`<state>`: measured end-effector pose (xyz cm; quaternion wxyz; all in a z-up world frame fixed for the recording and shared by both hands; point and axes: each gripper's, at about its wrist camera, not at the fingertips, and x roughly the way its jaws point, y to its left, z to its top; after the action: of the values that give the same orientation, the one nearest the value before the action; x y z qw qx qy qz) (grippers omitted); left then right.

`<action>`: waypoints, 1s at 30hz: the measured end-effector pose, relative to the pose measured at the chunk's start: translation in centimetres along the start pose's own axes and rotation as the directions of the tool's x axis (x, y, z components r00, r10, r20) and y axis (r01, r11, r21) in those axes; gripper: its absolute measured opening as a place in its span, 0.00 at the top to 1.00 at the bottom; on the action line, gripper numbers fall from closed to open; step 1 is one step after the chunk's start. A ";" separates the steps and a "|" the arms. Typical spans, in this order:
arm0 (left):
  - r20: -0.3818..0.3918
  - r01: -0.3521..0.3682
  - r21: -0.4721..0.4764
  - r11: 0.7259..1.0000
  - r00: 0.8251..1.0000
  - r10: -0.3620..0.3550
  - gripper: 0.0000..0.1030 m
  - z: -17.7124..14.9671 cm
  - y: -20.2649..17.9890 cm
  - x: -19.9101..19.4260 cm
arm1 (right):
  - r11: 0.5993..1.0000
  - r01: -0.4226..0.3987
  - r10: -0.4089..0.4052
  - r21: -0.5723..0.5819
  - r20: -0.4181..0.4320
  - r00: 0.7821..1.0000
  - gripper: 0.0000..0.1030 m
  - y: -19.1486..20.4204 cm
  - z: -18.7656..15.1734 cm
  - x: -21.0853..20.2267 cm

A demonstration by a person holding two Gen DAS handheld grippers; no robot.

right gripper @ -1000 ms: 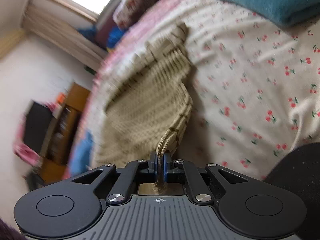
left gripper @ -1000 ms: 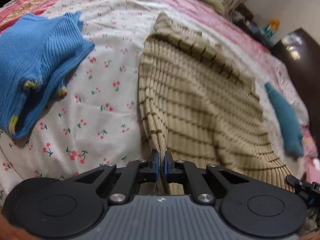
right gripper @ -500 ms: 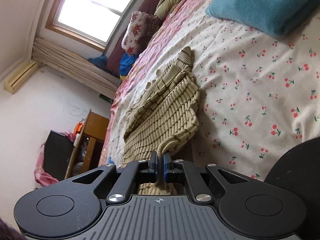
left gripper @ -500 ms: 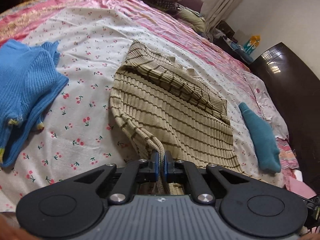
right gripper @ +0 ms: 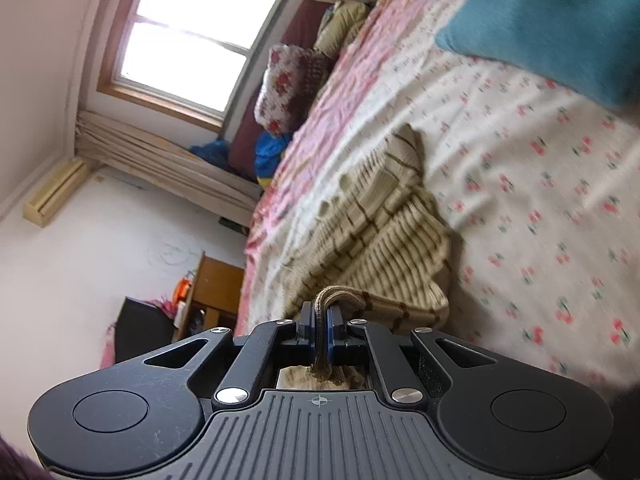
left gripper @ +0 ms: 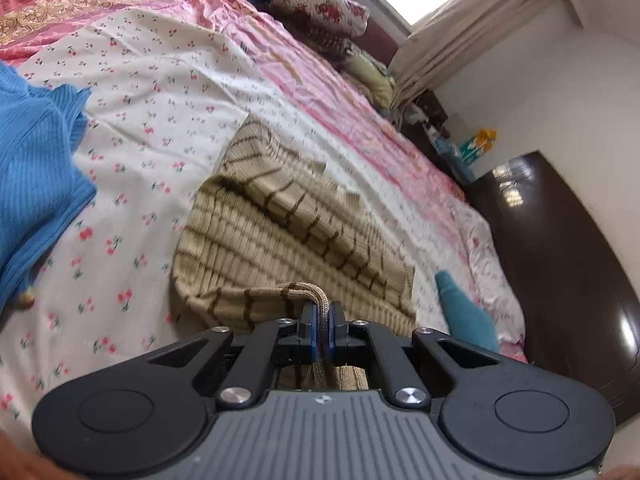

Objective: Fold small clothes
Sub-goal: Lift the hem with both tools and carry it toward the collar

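Observation:
A beige ribbed sweater with brown stripes [left gripper: 288, 224] lies on the cherry-print sheet [left gripper: 132, 152], its near hem lifted and doubled over the rest. My left gripper [left gripper: 321, 320] is shut on one corner of that hem, the knit pinched between the blue pads. In the right wrist view the same sweater [right gripper: 384, 232] lies to the left of centre, and my right gripper [right gripper: 320, 320] is shut on another corner of its hem. Both held corners hang above the bed.
A blue knit garment [left gripper: 32, 184] lies at the left. A teal folded cloth [left gripper: 464, 312] lies at the right, seen large in the right wrist view as teal cloth [right gripper: 560, 24]. Pillows [left gripper: 320, 8] sit at the head; a dark cabinet [left gripper: 568, 264] flanks the bed.
Both grippers rose and carried the hem forward over the sweater, so the visible sweater got shorter. The views tipped up toward the window and pillows.

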<state>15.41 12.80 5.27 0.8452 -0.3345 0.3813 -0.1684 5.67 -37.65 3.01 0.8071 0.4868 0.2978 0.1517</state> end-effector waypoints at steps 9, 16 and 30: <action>0.055 0.033 -0.013 0.999 0.998 -0.032 0.88 2.5 0.0 1.3 | 0.999 -0.033 0.033 0.021 0.037 0.999 0.94 0.7 2.4 1.8; 0.097 0.055 -0.026 0.998 0.994 -0.052 0.88 4.1 -0.1 2.0 | 0.999 -0.041 0.040 0.024 0.053 0.998 0.94 1.2 4.1 3.0; 0.138 0.080 -0.052 0.995 0.988 -0.072 0.88 8.1 1.0 5.2 | 0.999 -0.047 0.046 0.010 0.076 0.996 0.94 2.1 7.3 7.0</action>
<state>24.99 14.20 5.74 0.8522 -0.3835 0.3146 -0.1662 15.81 -37.96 5.02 0.8112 0.5038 0.2563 0.1500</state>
